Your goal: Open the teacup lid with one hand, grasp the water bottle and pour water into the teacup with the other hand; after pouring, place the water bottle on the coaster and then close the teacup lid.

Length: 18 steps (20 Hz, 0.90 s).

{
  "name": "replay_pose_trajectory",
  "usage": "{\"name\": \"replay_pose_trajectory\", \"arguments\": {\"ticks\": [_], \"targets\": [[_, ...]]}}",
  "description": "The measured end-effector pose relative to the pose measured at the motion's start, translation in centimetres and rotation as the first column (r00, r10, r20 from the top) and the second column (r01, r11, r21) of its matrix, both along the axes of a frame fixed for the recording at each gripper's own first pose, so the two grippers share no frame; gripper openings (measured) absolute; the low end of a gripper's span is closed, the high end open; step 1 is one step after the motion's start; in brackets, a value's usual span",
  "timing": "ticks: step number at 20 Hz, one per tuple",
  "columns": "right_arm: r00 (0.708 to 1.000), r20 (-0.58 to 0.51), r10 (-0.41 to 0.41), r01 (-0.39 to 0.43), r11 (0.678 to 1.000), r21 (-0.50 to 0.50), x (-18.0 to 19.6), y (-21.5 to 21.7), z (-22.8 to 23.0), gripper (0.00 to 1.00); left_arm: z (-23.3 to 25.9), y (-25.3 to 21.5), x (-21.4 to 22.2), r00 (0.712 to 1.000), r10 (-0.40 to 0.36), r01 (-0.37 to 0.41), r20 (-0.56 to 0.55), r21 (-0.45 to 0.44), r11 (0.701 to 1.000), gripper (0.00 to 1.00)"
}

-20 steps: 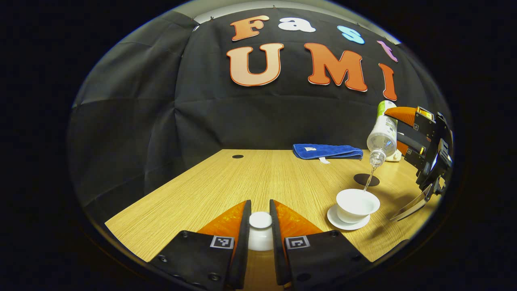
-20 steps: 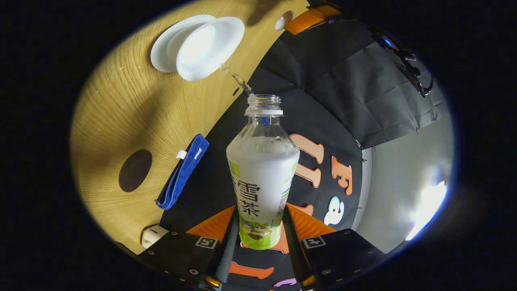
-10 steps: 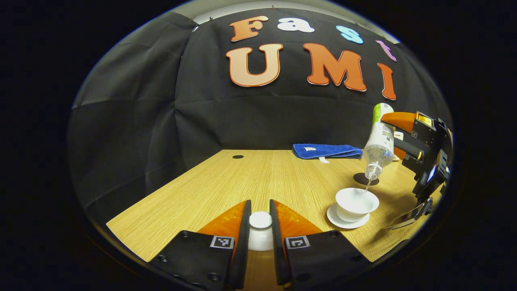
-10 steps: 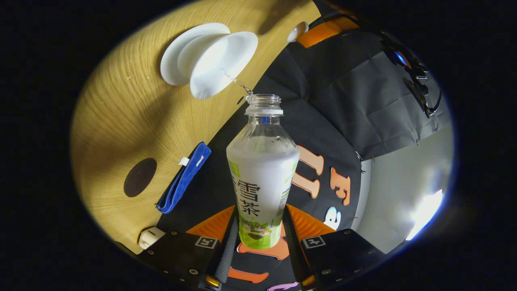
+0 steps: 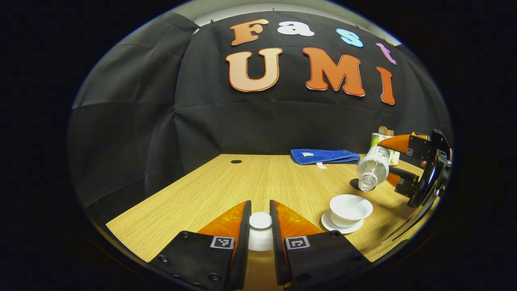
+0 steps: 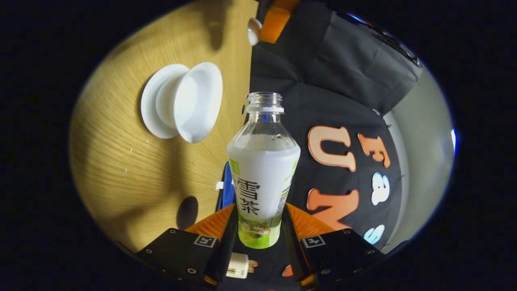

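Left gripper (image 5: 260, 226) sits low over the near edge of the wooden table (image 5: 242, 182), its two fingers pinching the white teacup lid (image 5: 260, 230) by the knob, lid lifted clear of the cup. Over at the right edge, the right gripper (image 6: 258, 226) has both fingers clamped on the lower body of the water bottle (image 6: 262, 178); in the left gripper view that bottle (image 5: 373, 167) lies close to level, open mouth aimed this way, just above and behind the teacup (image 5: 350, 208). No stream between mouth and cup.

Count: one teacup, uncovered, standing on one white saucer (image 5: 341, 226) near the table's right edge. One lid. One bottle, uncapped. One dark round coaster (image 6: 187, 212) just beyond the cup, partly hidden by the bottle. One folded blue cloth (image 5: 325, 155) along the far edge. One small white plug-like thing (image 6: 238, 264) shows between the right gripper's fingers; what it is I cannot tell.
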State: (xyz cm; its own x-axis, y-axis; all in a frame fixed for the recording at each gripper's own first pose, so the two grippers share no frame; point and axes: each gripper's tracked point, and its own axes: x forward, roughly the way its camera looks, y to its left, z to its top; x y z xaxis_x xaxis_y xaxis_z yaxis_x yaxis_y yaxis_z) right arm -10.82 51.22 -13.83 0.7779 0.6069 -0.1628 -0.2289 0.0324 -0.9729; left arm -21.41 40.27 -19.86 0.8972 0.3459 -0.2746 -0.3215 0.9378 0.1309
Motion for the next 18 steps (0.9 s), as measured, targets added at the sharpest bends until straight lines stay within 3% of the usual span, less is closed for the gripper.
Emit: {"name": "replay_pose_trajectory", "arguments": {"ticks": [4, 9, 13, 18], "targets": [[0.966, -0.253, -0.058, 0.115, 0.969, 0.217, 0.9, -0.9, 0.4, 0.62, 0.5, -0.9, 0.9, 1.0, -0.008, 0.008, 0.005, -0.002, 1.0, 0.32], [0.878, -0.474, -0.072, 0.297, 0.857, 0.421, 3.8, -2.3, 1.4, 0.62, 1.2, -1.8, 1.4, 1.0, -0.021, 0.021, 0.02, 0.003, 1.0, 0.32], [0.761, -0.648, -0.022, 0.446, 0.743, 0.499, 6.0, -3.4, 0.7, 0.62, 1.5, -2.2, 1.5, 1.0, -0.017, 0.017, 0.02, 0.01, 1.0, 0.32], [0.595, -0.795, 0.121, 0.601, 0.59, 0.539, 6.8, -3.2, -1.0, 0.62, 1.7, -2.5, 1.5, 1.0, -0.01, 0.01, 0.02, 0.016, 1.0, 0.32]]}}
